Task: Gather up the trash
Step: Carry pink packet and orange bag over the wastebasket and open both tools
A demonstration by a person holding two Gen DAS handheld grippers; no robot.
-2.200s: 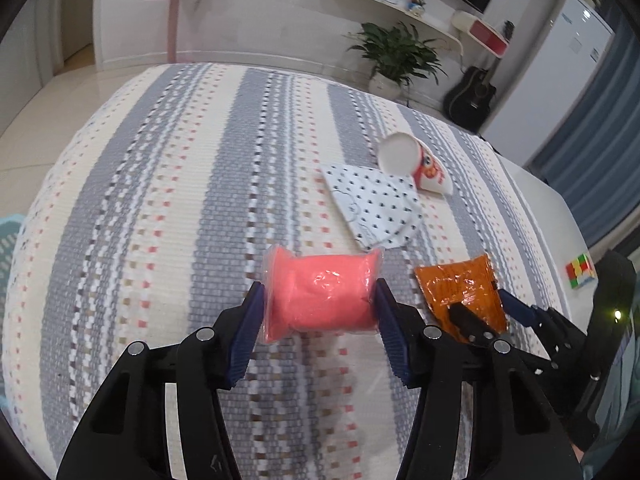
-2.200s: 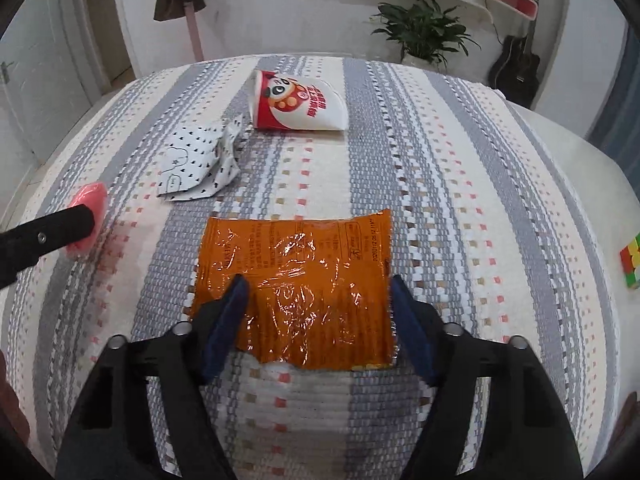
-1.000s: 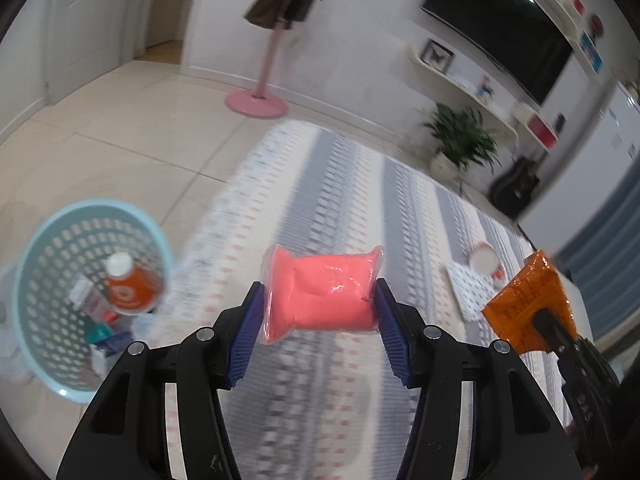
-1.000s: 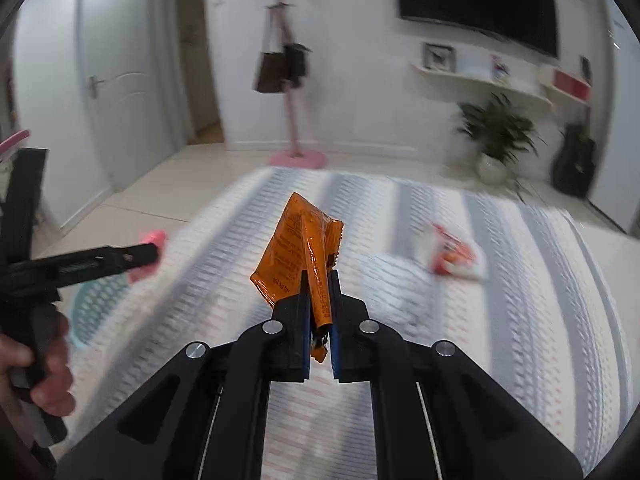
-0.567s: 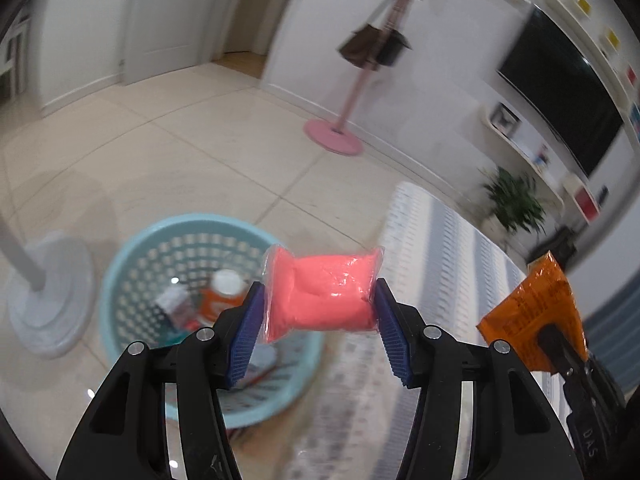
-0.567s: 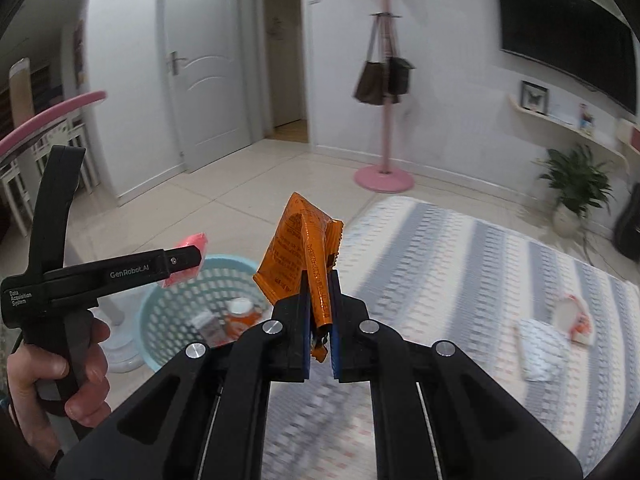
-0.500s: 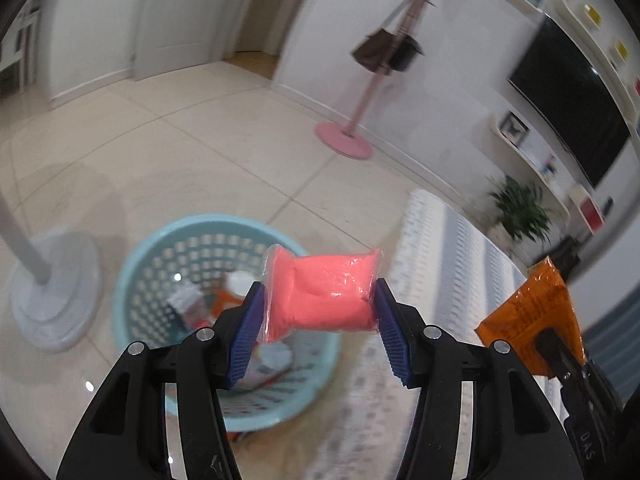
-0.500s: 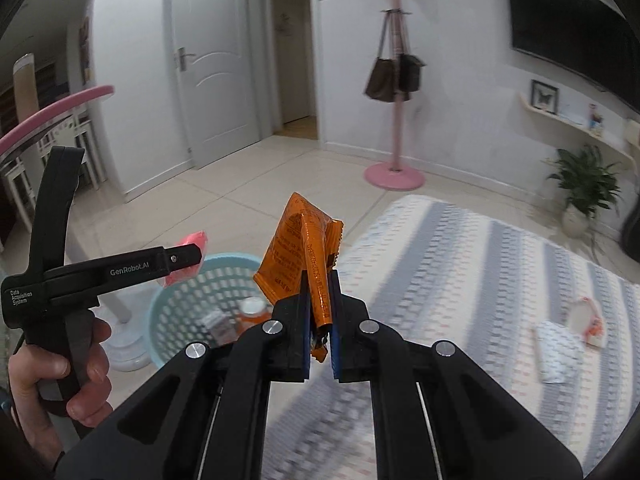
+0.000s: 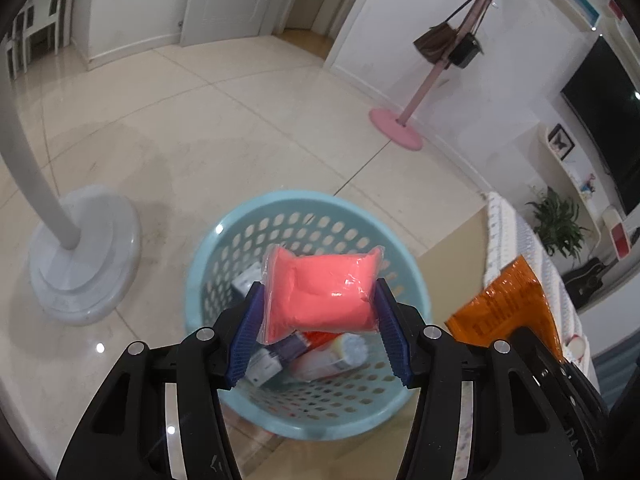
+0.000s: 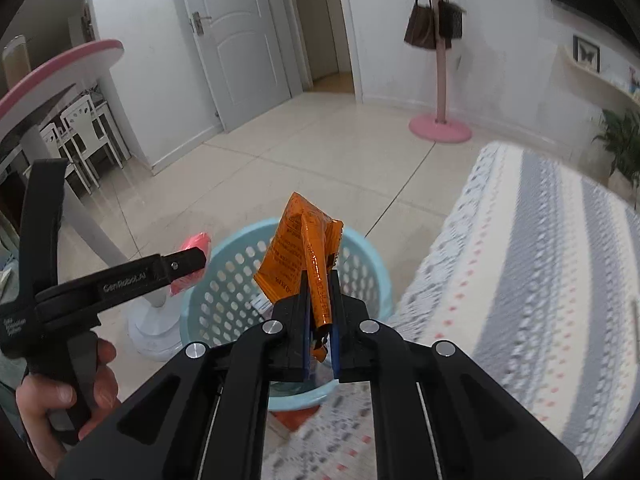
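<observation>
My left gripper [image 9: 320, 304] is shut on a pink plastic packet [image 9: 322, 292] and holds it right above the light blue perforated trash basket [image 9: 204, 264]. The basket holds a bottle [image 9: 332, 354] and several small boxes. My right gripper [image 10: 319, 316] is shut on a folded orange foil wrapper [image 10: 304, 256], held over the near rim of the same basket [image 10: 368, 256]. The orange wrapper also shows at the right of the left wrist view [image 9: 508, 308]. The left gripper with the pink packet [image 10: 192, 264] shows to the left in the right wrist view.
A white stand with a round base [image 9: 80, 256] is left of the basket on the tiled floor. The striped cloth surface [image 10: 540, 280] lies to the right. A pink coat stand [image 10: 440, 120] with bags is further back. White chairs [image 10: 84, 132] stand far left.
Both grippers have swung from the striped surface to the basket. The left gripper now hangs directly over the basket opening, and the right gripper has come close above its rim. Both grips are unchanged.
</observation>
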